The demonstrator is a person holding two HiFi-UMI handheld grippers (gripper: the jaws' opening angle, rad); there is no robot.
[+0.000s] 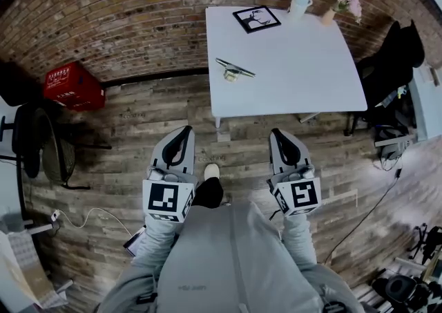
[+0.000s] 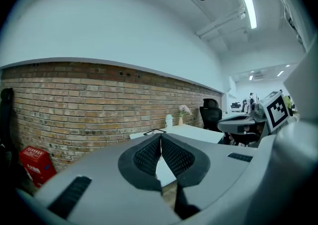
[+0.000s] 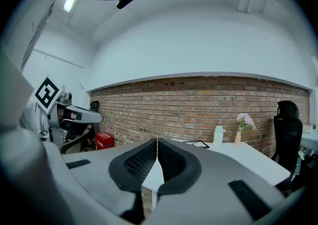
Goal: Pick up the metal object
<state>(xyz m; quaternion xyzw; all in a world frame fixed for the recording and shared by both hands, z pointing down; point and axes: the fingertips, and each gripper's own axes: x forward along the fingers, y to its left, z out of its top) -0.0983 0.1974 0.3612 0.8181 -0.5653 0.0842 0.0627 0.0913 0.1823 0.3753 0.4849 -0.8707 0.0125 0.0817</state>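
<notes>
1. Head view:
   - Shows the metal object (image 1: 235, 68) lying flat near the front-left edge of the white table (image 1: 297, 77), well apart from both claws.
   - Suggests a thin, long, stiff piece, probably light, hard and slippery.
   - Calls, most likely, for a pinch across the narrow middle, squeezed firmly against sliding, or at the raised part if the flat strip sits too low to get under.
   - Places the left gripper (image 1: 182, 130) and right gripper (image 1: 278, 132) over the wooden floor, short of the table, tips aimed toward it.
2. Left gripper view:
   - Shows the jaws pressed together with nothing between them.
   - Catches the picture frame (image 2: 155, 131) on the tabletop beyond the tips.
   - Gives no sight of the metal object.
3. Right gripper view:
   - Shows these jaws together too, and empty.
   - Adds the side profile of the white bottle (image 3: 217, 134) and flower vase (image 3: 242, 128) against the brick wall, flattened in the head view.
   - Misses the metal object as well.
</notes>
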